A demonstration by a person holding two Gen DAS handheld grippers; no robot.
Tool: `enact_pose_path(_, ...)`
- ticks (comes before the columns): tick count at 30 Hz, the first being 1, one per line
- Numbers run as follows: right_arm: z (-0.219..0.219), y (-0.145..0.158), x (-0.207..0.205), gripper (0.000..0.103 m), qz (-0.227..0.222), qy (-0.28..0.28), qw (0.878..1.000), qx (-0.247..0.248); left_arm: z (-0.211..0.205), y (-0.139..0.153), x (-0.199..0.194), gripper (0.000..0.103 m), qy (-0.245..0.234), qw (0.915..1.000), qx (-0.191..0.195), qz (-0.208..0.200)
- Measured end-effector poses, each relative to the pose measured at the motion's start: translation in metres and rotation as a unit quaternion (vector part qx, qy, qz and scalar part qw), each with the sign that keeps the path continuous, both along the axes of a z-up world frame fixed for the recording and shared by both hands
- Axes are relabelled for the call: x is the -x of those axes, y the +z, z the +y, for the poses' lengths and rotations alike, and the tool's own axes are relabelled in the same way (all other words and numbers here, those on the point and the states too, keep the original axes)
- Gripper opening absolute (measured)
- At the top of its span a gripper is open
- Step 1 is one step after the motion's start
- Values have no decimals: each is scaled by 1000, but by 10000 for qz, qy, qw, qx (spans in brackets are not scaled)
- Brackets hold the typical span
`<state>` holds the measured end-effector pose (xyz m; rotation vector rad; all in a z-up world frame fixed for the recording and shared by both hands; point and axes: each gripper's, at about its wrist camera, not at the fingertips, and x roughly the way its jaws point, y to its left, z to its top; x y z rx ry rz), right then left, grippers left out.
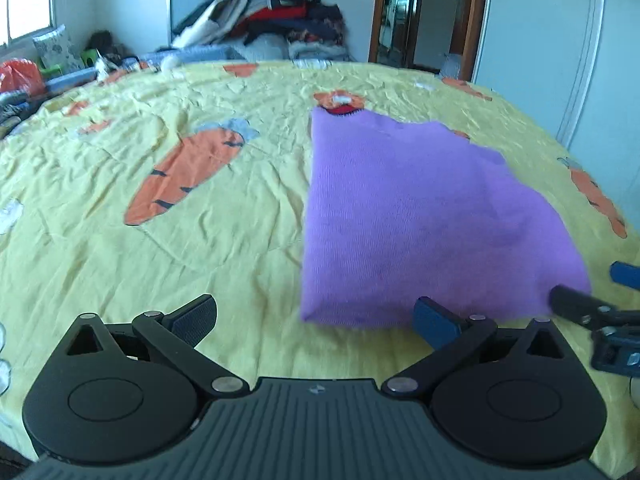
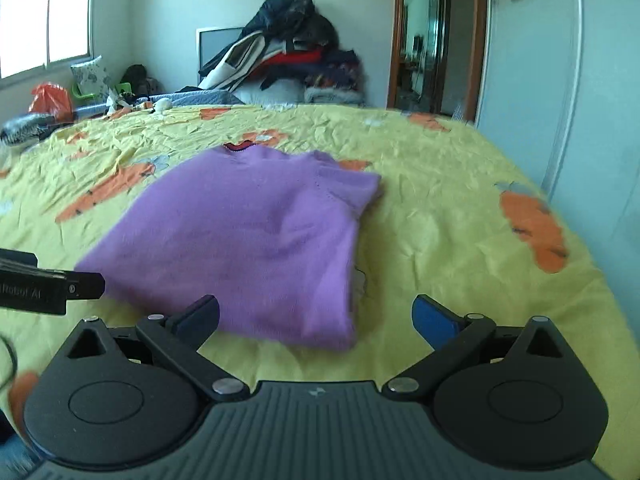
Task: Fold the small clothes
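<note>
A big yellow bedspread (image 1: 240, 92) with orange carrots covered the bed. On it lay a folded purple sweater (image 2: 248, 236), flat, with its long side running away from the cameras. Its neck, with a red trim, pointed to the far end of the bed, and its bottom edge lay nearest the grippers. The left gripper (image 1: 316, 318) had its jaws spread wide and held nothing. The right gripper (image 2: 316, 318) was wide apart too, holding nothing, just beside the sweater's near edge.

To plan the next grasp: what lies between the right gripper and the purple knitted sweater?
Only bare yellow carrot-print bedsheet, seen in the right wrist view, before the purple knitted sweater; right gripper.
</note>
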<state>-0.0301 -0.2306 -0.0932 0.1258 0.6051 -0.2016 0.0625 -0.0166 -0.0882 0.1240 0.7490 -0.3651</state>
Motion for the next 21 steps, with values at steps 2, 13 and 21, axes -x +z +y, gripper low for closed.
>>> enact_pose_path(2,1,-10,-14,103,428,-45,9990,134,-7,-3,-6,103,11,9998,-184,-5)
enact_pose_path(13,10,-29,5,103,480,-92,9988,-16,-9,-30,11,103,185,9992,-253,236)
enact_pose_path(21,15,-36,0,103,167,-342,9993,43,-15,-33,12,103,498,9986,-134,-74)
